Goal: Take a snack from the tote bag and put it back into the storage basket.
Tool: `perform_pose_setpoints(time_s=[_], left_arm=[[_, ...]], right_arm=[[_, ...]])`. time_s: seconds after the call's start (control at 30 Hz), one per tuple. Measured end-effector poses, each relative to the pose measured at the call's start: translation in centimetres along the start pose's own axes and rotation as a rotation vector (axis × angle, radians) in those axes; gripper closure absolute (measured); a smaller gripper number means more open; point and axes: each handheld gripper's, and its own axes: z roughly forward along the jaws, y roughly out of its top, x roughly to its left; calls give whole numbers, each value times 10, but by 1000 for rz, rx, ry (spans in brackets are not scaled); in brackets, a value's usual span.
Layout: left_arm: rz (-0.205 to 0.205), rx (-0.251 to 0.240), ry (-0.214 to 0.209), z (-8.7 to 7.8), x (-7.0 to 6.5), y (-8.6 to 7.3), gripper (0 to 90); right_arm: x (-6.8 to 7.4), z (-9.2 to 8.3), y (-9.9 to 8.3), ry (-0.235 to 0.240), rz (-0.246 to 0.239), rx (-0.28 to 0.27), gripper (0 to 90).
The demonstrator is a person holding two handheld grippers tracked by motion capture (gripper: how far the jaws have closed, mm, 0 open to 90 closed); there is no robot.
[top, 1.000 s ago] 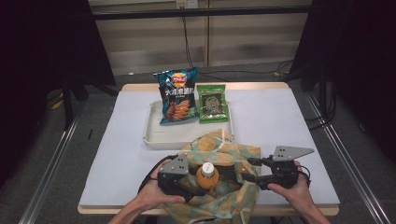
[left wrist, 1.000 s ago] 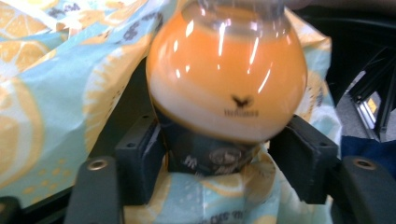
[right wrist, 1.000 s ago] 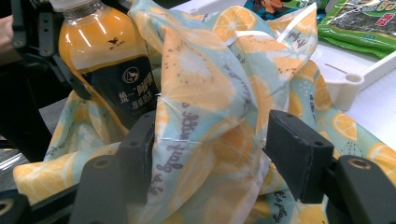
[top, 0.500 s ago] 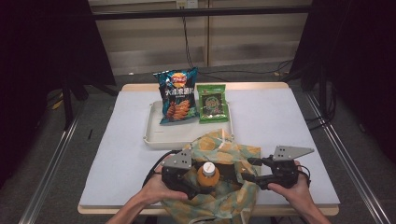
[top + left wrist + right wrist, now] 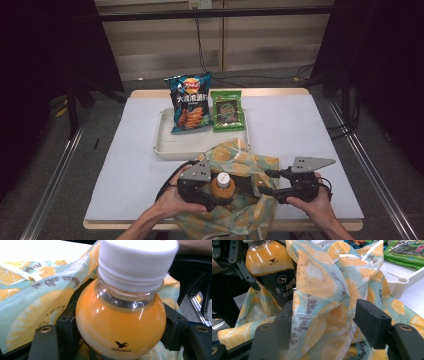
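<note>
An orange juice bottle (image 5: 222, 186) with a white cap stands upright at the table's near edge, over the mouth of a fabric bag (image 5: 243, 161) printed with orange slices. My left gripper (image 5: 216, 192) is shut on the bottle (image 5: 120, 322), one black pad on each side of its shoulder. My right gripper (image 5: 264, 184) points left at the bag from the right. Its jaws stand wide apart in the right gripper view, with a raised fold of the bag (image 5: 322, 305) between them. Beyond that fold, the bottle (image 5: 269, 270) shows its dark label.
A white tray (image 5: 165, 145) sits mid-table beyond the bag, holding a blue chips bag (image 5: 189, 102) and a green snack packet (image 5: 227, 110). The white table top (image 5: 310, 130) is bare at left and right. Its near edge lies just under the hands.
My left gripper and the bottle have shifted slightly to the right over the bag. The right gripper and the tray's contents have stayed put.
</note>
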Motion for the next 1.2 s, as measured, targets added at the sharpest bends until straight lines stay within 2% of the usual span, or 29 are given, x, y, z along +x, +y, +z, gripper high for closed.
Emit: perform_pose_setpoints(time_s=[0.07,0.3,0.4,0.6,0.73,0.87,0.9,1.03,1.2], left_arm=[[-7,-5,4,-2,-1,1,304],[-47,-74,7,-14,-7,12,304],[-47,-89,-2,-20,-10,16,303],[-65,-100,-24,-29,-13,25,303],[-68,-102,-23,-33,-14,30,303],[-66,-134,-19,-43,-14,40,304],[-72,-141,-20,-45,-13,42,304],[-85,-153,3,-52,-9,48,304],[-93,-173,16,-63,-3,58,303]], right_arm=[[0,0,0,1,-1,-2,368],[0,0,-1,1,3,1,376],[1,0,-1,1,2,2,390],[2,1,-4,1,-9,12,411],[3,2,-5,1,-9,18,417],[4,2,-5,1,-28,18,488],[4,3,-5,4,-30,22,557],[4,7,-5,11,-25,39,676],[5,8,-5,19,-31,43,771]])
